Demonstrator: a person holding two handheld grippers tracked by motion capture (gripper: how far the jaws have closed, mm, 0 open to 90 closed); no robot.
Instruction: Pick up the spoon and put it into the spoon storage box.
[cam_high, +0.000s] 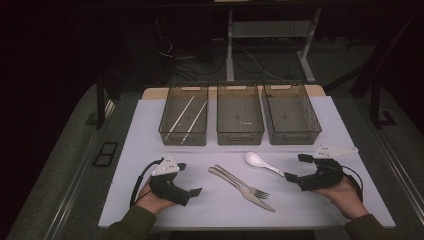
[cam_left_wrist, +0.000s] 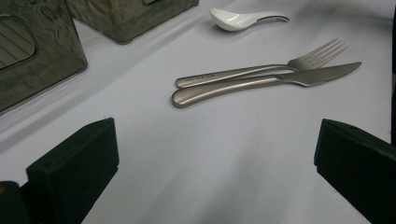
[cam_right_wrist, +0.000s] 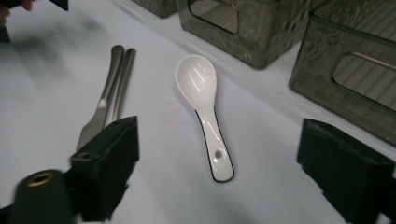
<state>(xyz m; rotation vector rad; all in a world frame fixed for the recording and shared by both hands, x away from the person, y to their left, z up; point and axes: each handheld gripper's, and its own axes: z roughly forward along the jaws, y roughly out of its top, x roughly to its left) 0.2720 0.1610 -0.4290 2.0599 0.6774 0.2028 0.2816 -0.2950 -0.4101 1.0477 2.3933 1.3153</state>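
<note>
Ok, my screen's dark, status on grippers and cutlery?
Left gripper and right gripper open, empty. Spoon, fork, knife on the mat, untouched. Nothing in the way.

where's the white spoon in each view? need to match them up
High view: white spoon at table centre, right of the fork and knife, below the middle bin.
Left gripper view: top edge, right of centre, beyond the fork.
Right gripper view: centre, handle toward the camera, between the open jaws.
Shared landmark: the side-by-side fork and knife.
</note>
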